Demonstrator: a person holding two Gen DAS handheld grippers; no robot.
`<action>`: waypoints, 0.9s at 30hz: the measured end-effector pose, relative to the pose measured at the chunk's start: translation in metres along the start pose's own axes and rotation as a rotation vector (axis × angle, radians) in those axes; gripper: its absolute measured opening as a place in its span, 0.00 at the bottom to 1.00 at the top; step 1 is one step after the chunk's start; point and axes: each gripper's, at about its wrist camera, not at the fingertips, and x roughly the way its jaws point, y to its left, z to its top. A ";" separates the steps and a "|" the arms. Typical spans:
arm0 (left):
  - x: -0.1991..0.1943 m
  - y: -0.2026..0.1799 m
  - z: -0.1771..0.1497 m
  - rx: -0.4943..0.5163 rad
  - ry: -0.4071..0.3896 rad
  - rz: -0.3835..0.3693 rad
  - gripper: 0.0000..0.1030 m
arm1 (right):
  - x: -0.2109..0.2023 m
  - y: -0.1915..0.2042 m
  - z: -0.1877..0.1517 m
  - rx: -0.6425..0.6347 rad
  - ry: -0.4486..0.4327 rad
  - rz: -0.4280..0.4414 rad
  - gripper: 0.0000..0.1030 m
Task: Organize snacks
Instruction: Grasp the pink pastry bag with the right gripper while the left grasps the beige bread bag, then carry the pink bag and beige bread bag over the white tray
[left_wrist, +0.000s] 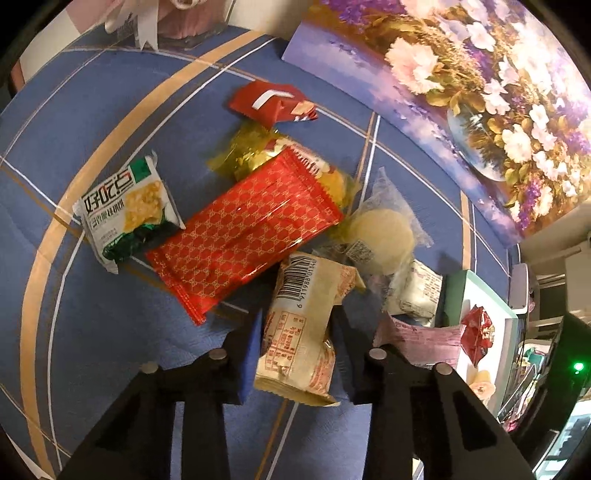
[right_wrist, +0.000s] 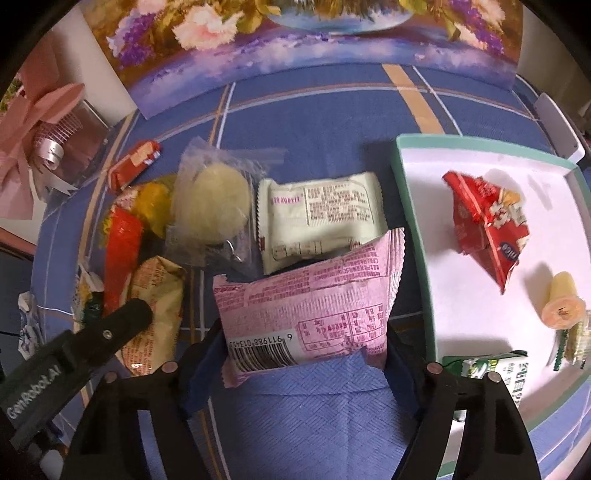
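Observation:
A pile of snack packets lies on the blue checked tablecloth (left_wrist: 110, 110). My left gripper (left_wrist: 297, 328) is shut on a cream packet with a barcode (left_wrist: 303, 325), which also shows in the right wrist view (right_wrist: 155, 306). My right gripper (right_wrist: 306, 332) is shut on a pink packet (right_wrist: 306, 299), seen in the left wrist view too (left_wrist: 424, 339). Nearby lie a large red packet (left_wrist: 243, 232), a white-and-green corn snack (left_wrist: 125, 206), a round pale cake in clear wrap (right_wrist: 218, 203) and a white packet (right_wrist: 317, 218).
A white tray with a green rim (right_wrist: 410, 206) stands at the right and holds a red packet (right_wrist: 484, 229), a jelly cup (right_wrist: 561, 306) and a green-and-white packet (right_wrist: 480, 365). A flower painting (right_wrist: 295, 37) leans at the back. A pink gift box (right_wrist: 48, 147) sits back left.

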 end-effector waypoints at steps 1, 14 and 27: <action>-0.002 -0.001 0.000 0.003 -0.004 -0.002 0.35 | -0.005 0.000 0.001 0.000 -0.005 0.004 0.78; -0.023 -0.007 -0.002 0.010 -0.052 -0.026 0.31 | -0.033 -0.012 0.003 0.012 -0.051 0.028 0.78; -0.076 -0.026 -0.003 0.055 -0.187 -0.042 0.31 | -0.070 -0.020 0.012 0.047 -0.159 0.082 0.78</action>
